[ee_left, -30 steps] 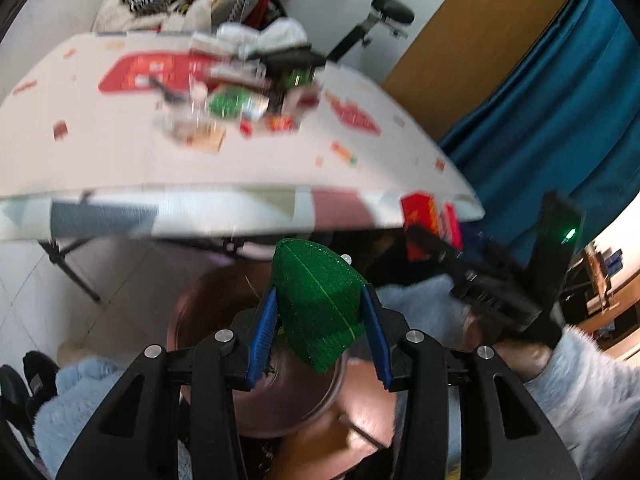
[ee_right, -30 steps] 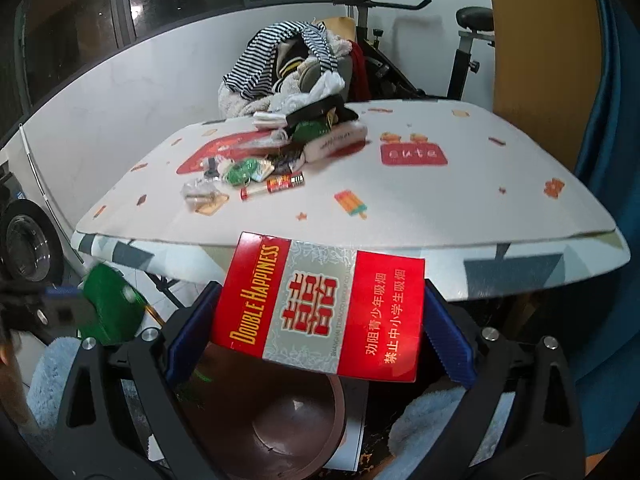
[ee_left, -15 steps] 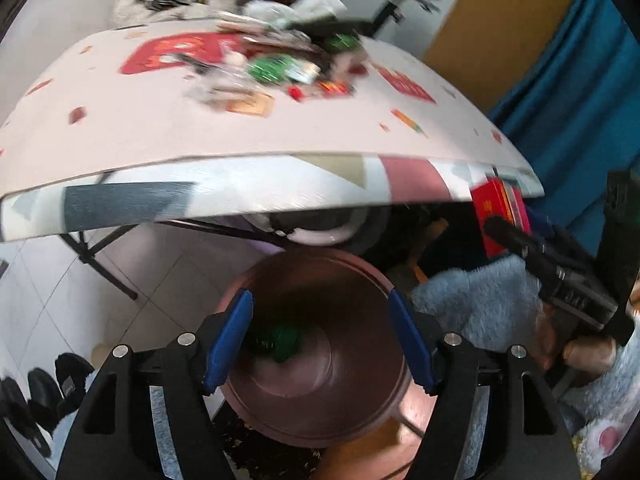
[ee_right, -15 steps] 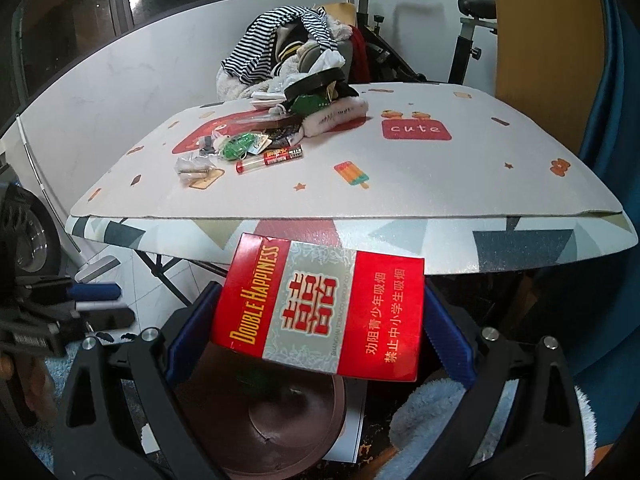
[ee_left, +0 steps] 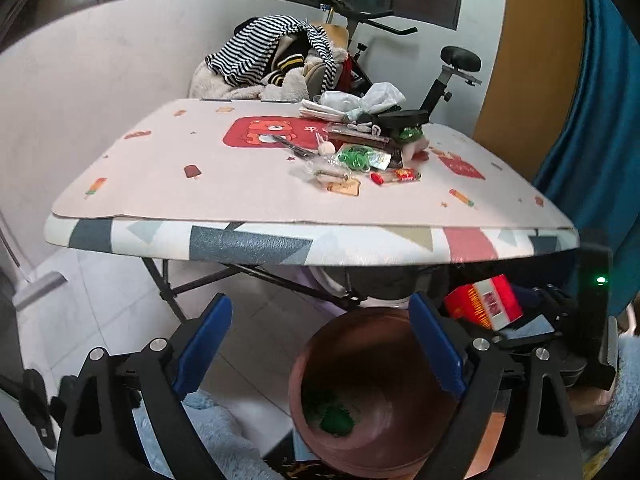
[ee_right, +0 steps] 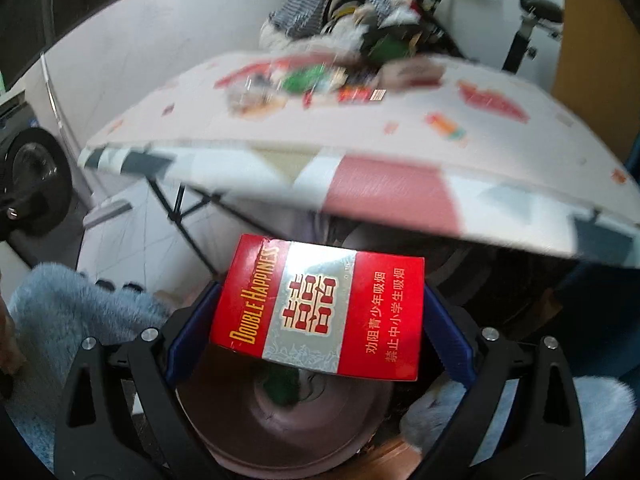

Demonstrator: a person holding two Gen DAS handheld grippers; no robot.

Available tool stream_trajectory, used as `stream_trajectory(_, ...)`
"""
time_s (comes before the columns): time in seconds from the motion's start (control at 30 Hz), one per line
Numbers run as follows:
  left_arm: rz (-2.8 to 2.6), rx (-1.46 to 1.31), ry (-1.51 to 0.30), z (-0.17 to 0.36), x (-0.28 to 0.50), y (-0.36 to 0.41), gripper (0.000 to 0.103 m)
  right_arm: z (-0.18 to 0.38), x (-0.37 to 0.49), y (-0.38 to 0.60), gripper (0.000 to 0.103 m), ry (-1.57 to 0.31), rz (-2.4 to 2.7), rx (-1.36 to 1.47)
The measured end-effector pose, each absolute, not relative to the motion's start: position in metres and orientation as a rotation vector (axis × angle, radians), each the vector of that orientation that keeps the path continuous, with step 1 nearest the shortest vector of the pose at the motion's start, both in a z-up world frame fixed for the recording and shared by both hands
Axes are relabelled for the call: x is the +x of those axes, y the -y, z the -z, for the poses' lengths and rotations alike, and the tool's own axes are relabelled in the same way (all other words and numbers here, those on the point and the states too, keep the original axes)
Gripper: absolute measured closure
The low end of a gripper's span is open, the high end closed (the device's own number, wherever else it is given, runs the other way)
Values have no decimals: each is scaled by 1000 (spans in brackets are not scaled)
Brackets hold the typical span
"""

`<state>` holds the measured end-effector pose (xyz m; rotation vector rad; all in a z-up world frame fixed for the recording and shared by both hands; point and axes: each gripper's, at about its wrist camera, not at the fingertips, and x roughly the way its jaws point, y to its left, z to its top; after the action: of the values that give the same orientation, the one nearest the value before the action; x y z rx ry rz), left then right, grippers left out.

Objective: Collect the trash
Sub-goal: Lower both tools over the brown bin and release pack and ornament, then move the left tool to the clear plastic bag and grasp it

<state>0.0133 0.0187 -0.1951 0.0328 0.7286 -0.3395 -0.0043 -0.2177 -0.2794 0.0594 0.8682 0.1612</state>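
Observation:
A brown round bin (ee_left: 372, 396) stands on the floor under the table's front edge, with a green scrap (ee_left: 332, 414) lying in its bottom. My left gripper (ee_left: 320, 344) hangs above the bin's left rim, its jaws still opening with nothing between them. My right gripper (ee_right: 318, 326) is shut on a red Double Happiness cigarette pack (ee_right: 320, 308), held over the bin (ee_right: 288, 420). In the left wrist view that pack (ee_left: 484, 302) shows at the right, just above the bin's rim. More litter (ee_left: 356, 160) lies heaped on the table.
The folding table (ee_left: 280, 240) with a patterned cloth carries wrappers, a green packet and a dark case. Clothes (ee_left: 276, 60) are piled on an exercise bike behind it. A blue curtain (ee_left: 592, 120) hangs at the right. Fluffy blue fabric (ee_right: 80, 312) lies by the bin.
My left gripper let go of the green scrap, which fell into the bin, and its jaws spread wide while it tilted up. My right gripper sank lower over the bin with the pack.

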Motion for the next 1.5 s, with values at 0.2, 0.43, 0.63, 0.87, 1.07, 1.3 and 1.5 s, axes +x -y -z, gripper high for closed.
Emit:
stream_trajectory(0.2, 273, -20, -683, 193, 10, -30, 15, 302, -3, 200, 9, -949, -225, 10)
stream_trajectory(0.43, 221, -124, -721, 198, 19, -49, 15, 300, -8, 199, 7, -944, -277, 34)
stream_trajectory(0.63, 218, -125, -722, 199, 18, -50, 15, 303, -5, 201, 6, -962, -281, 37)
stream_trajectory(0.87, 220, -115, -731, 200, 19, -47, 15, 300, -5, 203, 6, -945, -255, 36)
stream_trajectory(1.07, 218, -119, -747, 200, 24, -47, 15, 291, -2, 215, 6, -908, -192, 53)
stream_trajectory(1.3, 231, -75, -741, 193, 30, -41, 15, 270, -4, 234, 6, -834, -172, 132)
stream_trajectory(1.5, 253, -41, -718, 177, 43, -31, 15, 249, -1, 244, 6, -772, -148, 136)
